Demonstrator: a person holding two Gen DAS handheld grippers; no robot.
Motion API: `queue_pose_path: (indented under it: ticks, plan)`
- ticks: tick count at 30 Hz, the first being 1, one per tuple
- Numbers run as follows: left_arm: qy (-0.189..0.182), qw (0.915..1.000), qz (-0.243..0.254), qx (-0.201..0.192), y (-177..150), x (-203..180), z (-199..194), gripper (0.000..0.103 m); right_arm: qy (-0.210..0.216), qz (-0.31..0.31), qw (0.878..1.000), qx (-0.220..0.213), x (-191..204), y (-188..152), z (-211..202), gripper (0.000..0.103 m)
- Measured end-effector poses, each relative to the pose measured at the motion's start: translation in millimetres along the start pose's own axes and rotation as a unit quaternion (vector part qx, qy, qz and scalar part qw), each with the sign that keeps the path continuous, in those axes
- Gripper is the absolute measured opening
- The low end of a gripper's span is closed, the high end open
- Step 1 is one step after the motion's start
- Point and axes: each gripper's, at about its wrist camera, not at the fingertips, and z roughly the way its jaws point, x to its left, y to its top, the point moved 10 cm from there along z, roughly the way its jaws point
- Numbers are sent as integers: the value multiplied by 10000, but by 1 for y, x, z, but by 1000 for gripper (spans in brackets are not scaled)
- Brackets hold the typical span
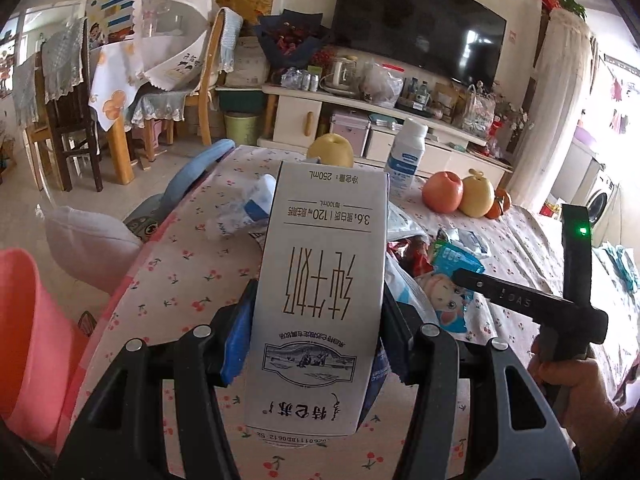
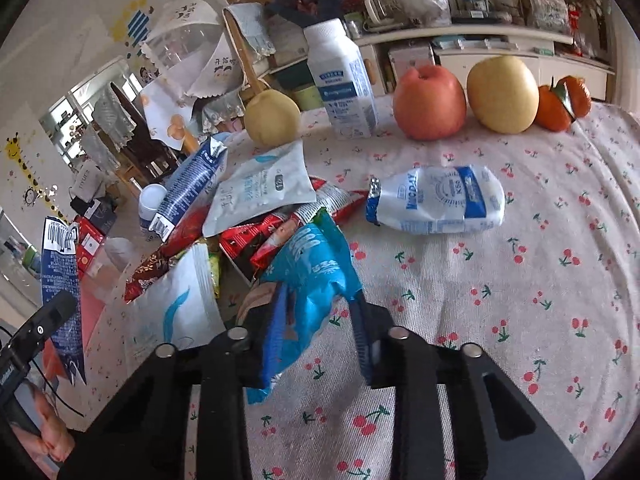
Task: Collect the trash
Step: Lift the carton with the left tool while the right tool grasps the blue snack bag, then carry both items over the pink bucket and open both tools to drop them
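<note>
My left gripper (image 1: pixel 320 296) is shut on a white 250 mL milk carton (image 1: pixel 324 240), held upright above the cherry-print tablecloth (image 1: pixel 180 280). The same carton (image 2: pixel 60 280) shows its blue side at the left edge of the right wrist view. My right gripper (image 2: pixel 316 312) is shut on a crumpled blue snack wrapper (image 2: pixel 312 264) at the near edge of a pile of wrappers (image 2: pixel 256 200). A crushed white milk bottle (image 2: pixel 436 204) lies on its side to the right of the pile. The right gripper (image 1: pixel 520 300) also shows at the right of the left wrist view.
At the table's far edge stand an upright white bottle (image 2: pixel 344 80), a pear (image 2: pixel 272 118), a red apple (image 2: pixel 430 102), a yellow apple (image 2: pixel 502 94) and tangerines (image 2: pixel 564 102). A pink bin (image 1: pixel 32 340) sits below the table's left edge. Chairs and a TV stand lie beyond.
</note>
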Motion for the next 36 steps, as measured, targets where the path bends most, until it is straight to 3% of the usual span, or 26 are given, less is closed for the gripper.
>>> queue_pose_path:
  ticks: [7,18,22,27,33,36]
  plan:
    - [0,9998,-131,-117,4,13,-13,57,-544,-146,9974,-461,3,4,-27,16]
    - [-36,9986,-371,-375,14,36,-35,57,-703,-120,9899,-1226,23,17,-91,12]
    - [58,9975,-480,-515,21,52,-47,57,-498,-155,9885,-1421,49,23,-110,12]
    - [218,9949,-693,-694,28,78,-64,57,63,-364,9892,-1420,113,28,-113,12]
    - [602,9880,-1063,-947,33,128,-91,57,1024,-890,9839,-1160,230,19,-97,12]
    - [923,9803,-1378,-1072,32,168,-107,57,1501,-1230,9767,-921,298,9,-81,12]
